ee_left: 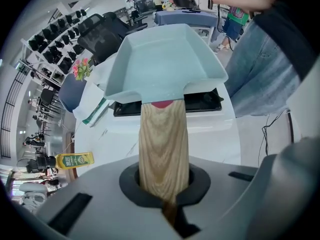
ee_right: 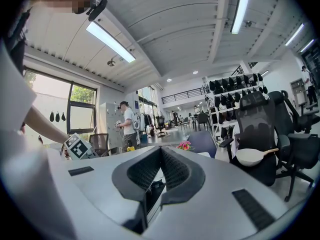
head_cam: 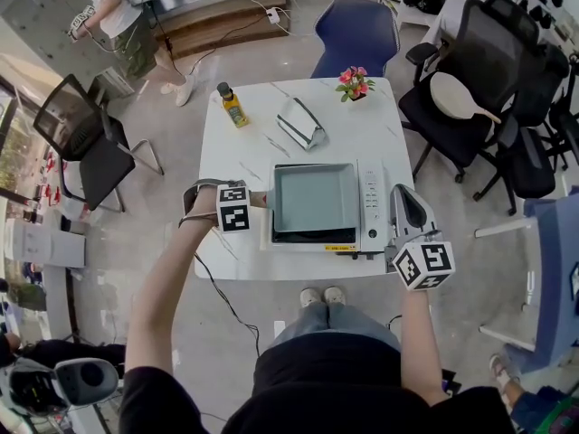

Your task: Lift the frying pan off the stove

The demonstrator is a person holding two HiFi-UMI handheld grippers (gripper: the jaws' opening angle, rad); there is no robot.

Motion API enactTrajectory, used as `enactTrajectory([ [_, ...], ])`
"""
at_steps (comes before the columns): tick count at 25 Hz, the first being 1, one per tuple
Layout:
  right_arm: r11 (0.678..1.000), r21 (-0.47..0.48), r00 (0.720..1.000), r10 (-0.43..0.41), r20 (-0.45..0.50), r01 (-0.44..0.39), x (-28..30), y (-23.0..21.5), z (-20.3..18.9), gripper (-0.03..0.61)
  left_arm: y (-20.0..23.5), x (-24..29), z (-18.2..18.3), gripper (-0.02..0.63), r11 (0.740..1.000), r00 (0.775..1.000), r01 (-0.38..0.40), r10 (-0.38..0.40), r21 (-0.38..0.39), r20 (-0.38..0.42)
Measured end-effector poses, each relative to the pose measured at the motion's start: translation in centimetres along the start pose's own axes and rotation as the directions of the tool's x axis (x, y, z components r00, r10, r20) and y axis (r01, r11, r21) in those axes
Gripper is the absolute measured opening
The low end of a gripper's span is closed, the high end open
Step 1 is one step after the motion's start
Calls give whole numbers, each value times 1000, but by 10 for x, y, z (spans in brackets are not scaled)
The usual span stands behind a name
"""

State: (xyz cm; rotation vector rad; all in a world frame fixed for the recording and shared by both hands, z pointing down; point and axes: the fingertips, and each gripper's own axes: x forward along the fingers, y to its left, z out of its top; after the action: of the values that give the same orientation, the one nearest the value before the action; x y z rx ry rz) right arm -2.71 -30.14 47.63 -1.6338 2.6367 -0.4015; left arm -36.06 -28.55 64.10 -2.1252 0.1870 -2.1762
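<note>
1. Head view: an open office with a grey tiled floor, and a white table point(head_cam: 237, 152) in the middle of the frame. Black office chairs point(head_cam: 90, 143) stand at the left and upper right. A white stove point(head_cam: 371, 204) with a black glass top sits near the table's lower edge. The square pale-blue frying pan point(head_cam: 315, 197) is over that top. The left gripper point(head_cam: 237, 206) is at the pan's left side. The right gripper point(head_cam: 409, 213) hangs just right of the stove, touching nothing. Further up the table are a yellow oil bottle point(head_cam: 232, 105) and a little pot of pink flowers point(head_cam: 354, 82).
2. Left gripper view: the left gripper point(ee_left: 165, 194) is clamped tight on the pan's light wooden handle point(ee_left: 163, 149). The frying pan point(ee_left: 165, 59) is straight ahead above the stove point(ee_left: 200, 101). Honestly can't tell if it's touching the glass. The bottle point(ee_left: 75, 160) is at lower left.
3. Right gripper view: the right gripper point(ee_right: 155, 184) has its jaws pressed together with nothing in them. It faces across the room. A white round pan point(ee_right: 252, 156) lies on a black chair at the right, and the flowers point(ee_right: 185, 145) are mid-frame.
</note>
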Motion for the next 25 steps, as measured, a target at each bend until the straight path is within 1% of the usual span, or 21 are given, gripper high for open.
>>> enactTrajectory([
  [3, 1000, -1, 1000, 1, 0, -1, 1, -1, 0, 3, -1, 0, 1, 14, 1000, 1000, -16, 16, -3, 16],
  [6, 1000, 0, 1000, -1, 2, 1, 1, -3, 0, 3, -3, -1, 4, 14, 999, 999, -30, 31, -21, 45],
  [11, 1000, 0, 1000, -9, 7, 9, 0, -8, 2, 3, -1, -9, 9, 14, 993, 990, -70, 81, -95, 115],
  [15, 1000, 0, 999, -28, 15, 28, -3, -13, 5, 3, 5, -23, 16, 14, 978, 971, -122, 152, -167, 182],
  [17, 999, 2, 999, -41, 25, 41, -4, -17, 7, 3, 10, -29, 21, 14, 964, 955, -148, 198, -221, 222],
  [19, 999, 3, 998, -53, 34, 53, -5, -21, 10, 3, 14, -37, 27, 14, 943, 931, -164, 244, -289, 270],
  [22, 998, 2, 997, -62, 41, 62, -7, -23, 13, 3, 20, -50, 34, 14, 902, 887, -178, 321, -395, 333],
  [25, 998, -1, 997, -61, 41, 61, -7, -23, 12, 3, 28, -66, 40, 14, 854, 835, -195, 403, -483, 374],
])
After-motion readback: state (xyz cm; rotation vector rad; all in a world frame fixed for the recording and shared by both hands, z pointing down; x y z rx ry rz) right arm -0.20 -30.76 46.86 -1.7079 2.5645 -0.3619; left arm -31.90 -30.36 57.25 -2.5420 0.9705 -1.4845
